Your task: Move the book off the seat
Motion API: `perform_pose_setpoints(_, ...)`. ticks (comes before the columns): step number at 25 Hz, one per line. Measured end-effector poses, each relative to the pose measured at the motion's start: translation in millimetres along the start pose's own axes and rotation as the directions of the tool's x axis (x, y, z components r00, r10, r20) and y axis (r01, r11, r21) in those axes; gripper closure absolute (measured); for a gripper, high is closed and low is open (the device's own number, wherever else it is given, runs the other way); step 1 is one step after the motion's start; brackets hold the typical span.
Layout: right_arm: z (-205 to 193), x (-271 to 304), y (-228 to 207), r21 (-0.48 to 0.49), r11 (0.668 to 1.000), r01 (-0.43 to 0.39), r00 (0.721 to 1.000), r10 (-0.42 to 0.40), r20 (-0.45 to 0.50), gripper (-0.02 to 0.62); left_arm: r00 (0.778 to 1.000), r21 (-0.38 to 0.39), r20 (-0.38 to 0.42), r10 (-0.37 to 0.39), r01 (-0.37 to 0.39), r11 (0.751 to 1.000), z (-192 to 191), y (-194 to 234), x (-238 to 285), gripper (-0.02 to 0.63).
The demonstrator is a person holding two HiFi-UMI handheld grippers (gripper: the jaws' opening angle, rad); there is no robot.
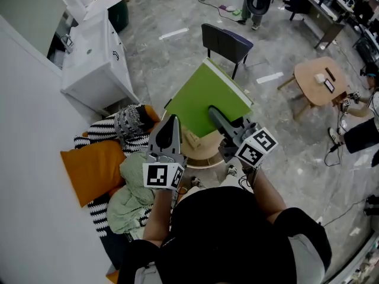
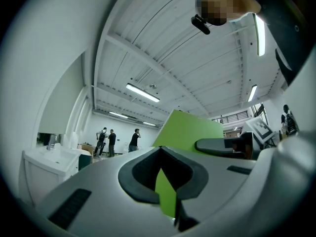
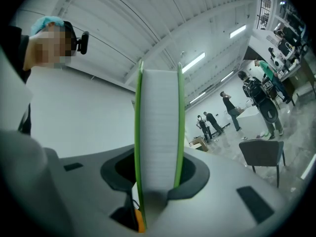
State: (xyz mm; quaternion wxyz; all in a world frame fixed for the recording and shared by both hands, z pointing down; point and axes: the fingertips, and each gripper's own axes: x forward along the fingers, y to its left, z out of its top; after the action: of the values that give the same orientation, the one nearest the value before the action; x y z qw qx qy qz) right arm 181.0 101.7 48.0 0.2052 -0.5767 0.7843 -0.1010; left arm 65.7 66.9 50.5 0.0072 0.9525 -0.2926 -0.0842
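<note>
The book (image 1: 204, 96) has a smooth, matt green cover, and its page block (image 3: 157, 132) shows as dull white paper, finely lined. The left gripper (image 1: 170, 122) and right gripper (image 1: 213, 112) have matt grey plastic shells with darker, rubbery-looking liners. The grey floor (image 1: 177, 58) has a faint polished sheen, the orange cushion (image 1: 95, 167) is soft cloth, and the round table (image 1: 311, 78) is pale wood.

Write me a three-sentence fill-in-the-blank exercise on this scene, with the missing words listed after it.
1. The book held by the left gripper and the right gripper has ___ covers.
2. In the head view, the round wooden table stands to the book's ___.
3. The right gripper's jaws clamp the book's full thickness, with its white ___ between the covers.
Missing words: green; right; pages.
</note>
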Motion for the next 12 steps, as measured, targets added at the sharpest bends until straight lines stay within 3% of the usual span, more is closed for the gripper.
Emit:
perform_pose_setpoints(8,16.7,-40.0,-58.6,0.035,0.998,-0.05,0.997,0.052,-0.064,0.459,0.998,0.017,-0.037,0.041,-0.04,0.999,-24.8,-71.2,38.7,0.597)
perform_pose_setpoints(12,18.3,-66.7,-96.2,0.074,0.996,-0.054,0.993,0.061,-0.097,0.459,0.993,-0.016,-0.08,0.09,-0.091,0.996,-50.9,-104.8,50.0,0.597)
